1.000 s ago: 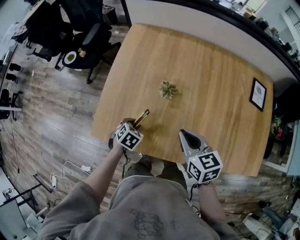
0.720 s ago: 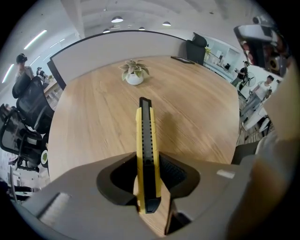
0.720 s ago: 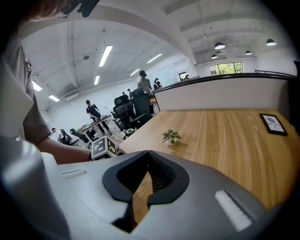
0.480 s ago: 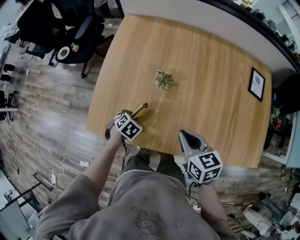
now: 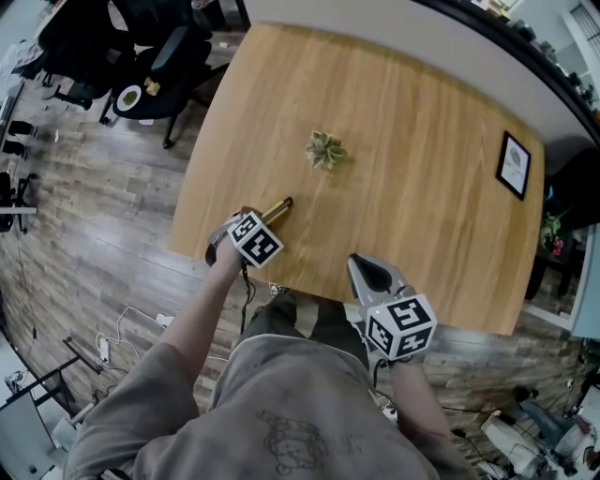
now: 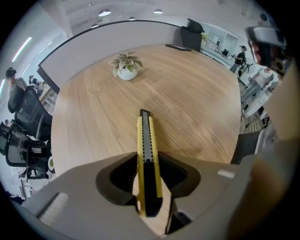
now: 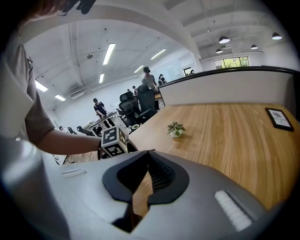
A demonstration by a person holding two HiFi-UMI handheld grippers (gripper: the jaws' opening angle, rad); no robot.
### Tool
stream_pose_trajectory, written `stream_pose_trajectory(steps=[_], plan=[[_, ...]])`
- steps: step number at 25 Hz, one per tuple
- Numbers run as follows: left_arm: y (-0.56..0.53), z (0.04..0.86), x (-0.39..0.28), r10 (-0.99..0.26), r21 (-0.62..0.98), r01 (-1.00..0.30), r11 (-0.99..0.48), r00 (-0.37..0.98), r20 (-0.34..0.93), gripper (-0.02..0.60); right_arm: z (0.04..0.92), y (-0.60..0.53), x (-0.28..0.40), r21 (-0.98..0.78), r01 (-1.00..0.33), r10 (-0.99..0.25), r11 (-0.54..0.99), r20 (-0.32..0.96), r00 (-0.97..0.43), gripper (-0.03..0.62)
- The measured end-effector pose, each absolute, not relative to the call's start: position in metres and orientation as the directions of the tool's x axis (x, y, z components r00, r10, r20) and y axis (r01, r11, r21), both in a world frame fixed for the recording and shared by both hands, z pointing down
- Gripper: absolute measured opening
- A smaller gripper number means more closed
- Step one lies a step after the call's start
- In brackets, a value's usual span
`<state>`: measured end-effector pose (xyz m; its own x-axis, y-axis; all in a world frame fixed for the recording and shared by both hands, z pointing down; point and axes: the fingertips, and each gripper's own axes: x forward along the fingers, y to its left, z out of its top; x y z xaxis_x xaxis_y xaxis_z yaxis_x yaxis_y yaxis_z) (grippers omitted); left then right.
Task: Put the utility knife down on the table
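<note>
Fingers of left gripper (image 6: pixel 149 161) opening, straddling utility knife (image 6: pixel 146 140); bare wood shows between knife and one pad. Knife yellow-black, seems to lie on table (image 5: pixel 412 187) near its near-left edge, far end toward potted plant (image 5: pixel 324 150). Right gripper (image 7: pixel 144 154) fingertips together, nothing between, held above near edge. Tabletop light wood with long grain; framed picture (image 5: pixel 514 166) at far right. Grey partition (image 5: pixel 375 28) along far edge. Plank floor (image 5: pixel 103 216), black office chairs (image 5: pixel 159 66), cables (image 5: pixel 141 328) at left.

Wide bare tabletop (image 5: pixel 412 141) lies between potted plant (image 5: pixel 324 150) and picture frame (image 5: pixel 515 178).
</note>
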<state>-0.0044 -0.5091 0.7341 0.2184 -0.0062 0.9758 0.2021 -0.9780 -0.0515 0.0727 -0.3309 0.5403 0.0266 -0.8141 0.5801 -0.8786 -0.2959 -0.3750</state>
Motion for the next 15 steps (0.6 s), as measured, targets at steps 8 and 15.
stream_pose_trajectory(steps=[8, 15], plan=[[-0.509, 0.733, -0.007, -0.018, -0.059, 0.193, -0.979, 0.208, 0.978, 0.191, 0.539, -0.335, 0.060, -0.368, -0.896, -0.818, -0.248, 0.576, -0.010, 0.011], [-0.498, 0.690, -0.010, 0.003, -0.065, 0.201, -0.977, 0.320, 0.948, 0.198, 0.511, -0.339, 0.078, -0.329, -0.911, -0.843, -0.248, 0.537, 0.036, 0.011]])
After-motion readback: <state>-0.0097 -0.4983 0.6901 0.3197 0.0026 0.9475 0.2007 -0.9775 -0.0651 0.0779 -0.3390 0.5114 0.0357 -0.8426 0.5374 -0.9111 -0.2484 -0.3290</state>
